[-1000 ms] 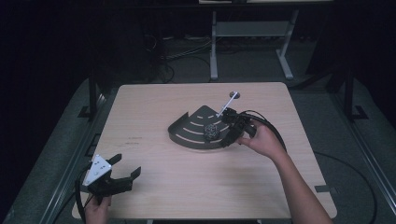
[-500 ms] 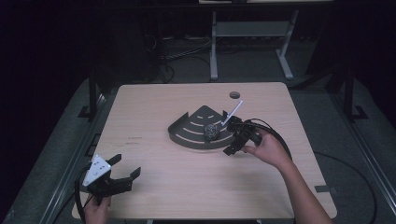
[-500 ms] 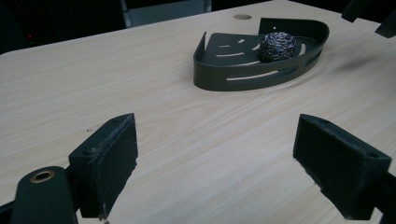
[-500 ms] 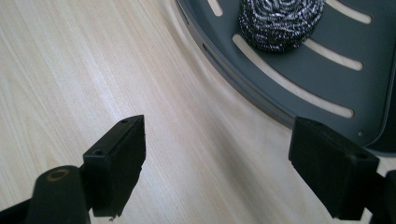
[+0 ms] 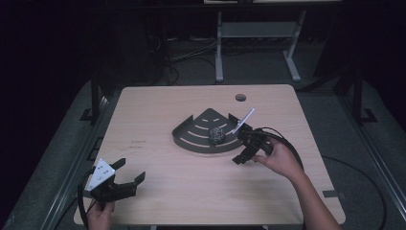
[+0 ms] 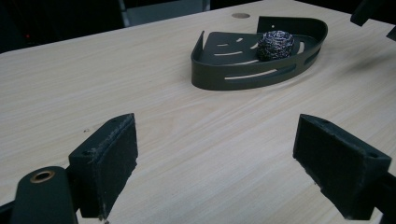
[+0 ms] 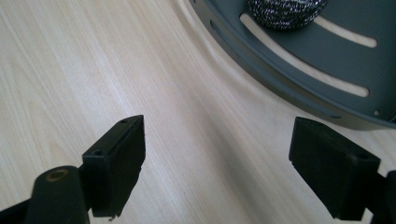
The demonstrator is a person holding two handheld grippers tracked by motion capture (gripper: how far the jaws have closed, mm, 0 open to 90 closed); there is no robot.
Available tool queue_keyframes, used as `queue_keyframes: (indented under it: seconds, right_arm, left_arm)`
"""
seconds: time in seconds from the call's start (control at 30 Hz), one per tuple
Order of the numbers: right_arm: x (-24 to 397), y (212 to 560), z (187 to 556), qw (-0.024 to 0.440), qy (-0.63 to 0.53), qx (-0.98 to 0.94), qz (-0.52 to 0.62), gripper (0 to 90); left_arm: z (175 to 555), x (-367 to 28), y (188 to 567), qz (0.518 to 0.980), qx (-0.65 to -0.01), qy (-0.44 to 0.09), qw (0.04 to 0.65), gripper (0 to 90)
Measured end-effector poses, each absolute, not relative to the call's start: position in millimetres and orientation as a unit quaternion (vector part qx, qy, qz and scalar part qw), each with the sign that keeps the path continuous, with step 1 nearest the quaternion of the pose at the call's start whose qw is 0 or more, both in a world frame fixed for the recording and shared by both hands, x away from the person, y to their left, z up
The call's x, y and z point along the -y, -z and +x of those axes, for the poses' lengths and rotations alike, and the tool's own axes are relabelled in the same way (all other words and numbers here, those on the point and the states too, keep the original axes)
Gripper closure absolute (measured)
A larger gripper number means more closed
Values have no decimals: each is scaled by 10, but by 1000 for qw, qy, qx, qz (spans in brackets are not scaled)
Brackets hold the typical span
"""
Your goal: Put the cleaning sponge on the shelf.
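A steel wool ball (image 5: pixel 216 135) sits in a dark slotted corner tray (image 5: pixel 191 140); at its 4 o'clock, the right hand-held gripper (image 5: pixel 242 147) hovers spread wide, holding nothing.

Two black padded jaws of the left gripper (image 6: pixel 215 172) stood wide apart, low over the pale wooden table (image 6: pixel 116 84), with nothing between them. Farther off sat a dark grey, fan-shaped metal tray (image 6: pixel 243 77) with slots. A shiny round steel scrubbing ball (image 6: pixel 275 44) lay inside it.
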State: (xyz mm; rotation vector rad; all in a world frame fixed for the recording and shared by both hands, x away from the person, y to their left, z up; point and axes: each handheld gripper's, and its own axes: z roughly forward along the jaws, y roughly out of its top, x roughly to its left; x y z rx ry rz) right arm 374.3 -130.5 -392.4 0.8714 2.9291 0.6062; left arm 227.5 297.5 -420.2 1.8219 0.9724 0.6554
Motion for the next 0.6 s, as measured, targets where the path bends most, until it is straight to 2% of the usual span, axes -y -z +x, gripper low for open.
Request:
queue_keyframes:
  seconds: [0.6]
  right_arm:
    - [1415,4031,3603,12,-189,-941,282,180]
  left_arm:
    - [2269,-2983,4201,741,-397,-268,471,133]
